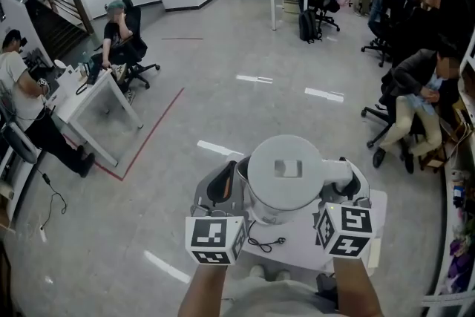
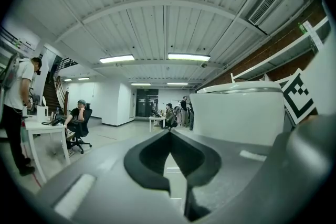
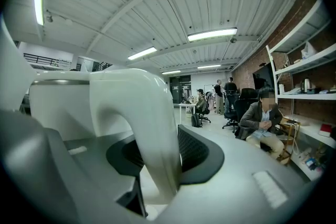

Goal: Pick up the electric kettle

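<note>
Evidently the right tool is clamped on the handle of the electric kettle, which hangs at lower centre, apparently clear of the white worktop. Left tool, jaws nearly together and empty, sits beside its body. Lift judged essentially done

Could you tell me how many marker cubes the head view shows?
2: one cube lower left of the white kettle, the other lower right of it; none seems hidden.
</note>
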`<move>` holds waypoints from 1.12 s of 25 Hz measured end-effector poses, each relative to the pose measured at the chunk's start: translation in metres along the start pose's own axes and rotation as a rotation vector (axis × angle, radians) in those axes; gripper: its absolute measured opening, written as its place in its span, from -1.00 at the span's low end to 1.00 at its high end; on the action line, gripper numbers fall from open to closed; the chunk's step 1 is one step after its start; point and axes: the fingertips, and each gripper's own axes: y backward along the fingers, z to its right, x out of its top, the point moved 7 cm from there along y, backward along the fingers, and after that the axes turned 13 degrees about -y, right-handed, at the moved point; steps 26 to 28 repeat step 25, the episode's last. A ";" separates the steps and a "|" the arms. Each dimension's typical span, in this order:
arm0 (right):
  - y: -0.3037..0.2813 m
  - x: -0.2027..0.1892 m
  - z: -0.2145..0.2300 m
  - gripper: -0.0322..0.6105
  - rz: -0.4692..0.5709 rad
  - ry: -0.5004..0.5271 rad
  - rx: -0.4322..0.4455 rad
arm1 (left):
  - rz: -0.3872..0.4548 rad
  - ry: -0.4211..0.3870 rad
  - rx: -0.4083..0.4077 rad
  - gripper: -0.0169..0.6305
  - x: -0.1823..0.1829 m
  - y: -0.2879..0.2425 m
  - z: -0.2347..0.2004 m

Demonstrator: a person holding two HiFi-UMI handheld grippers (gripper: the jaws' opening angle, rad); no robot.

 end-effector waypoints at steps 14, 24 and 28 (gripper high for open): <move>0.009 0.010 -0.013 -0.41 0.038 -0.008 -0.010 | 0.039 -0.003 0.015 -0.94 0.011 0.007 -0.009; 0.009 0.012 -0.011 -0.41 0.047 -0.026 -0.015 | 0.035 -0.017 0.013 -0.94 0.010 0.005 -0.007; 0.009 0.012 -0.010 -0.41 0.047 -0.027 -0.015 | 0.036 -0.018 0.013 -0.94 0.010 0.004 -0.006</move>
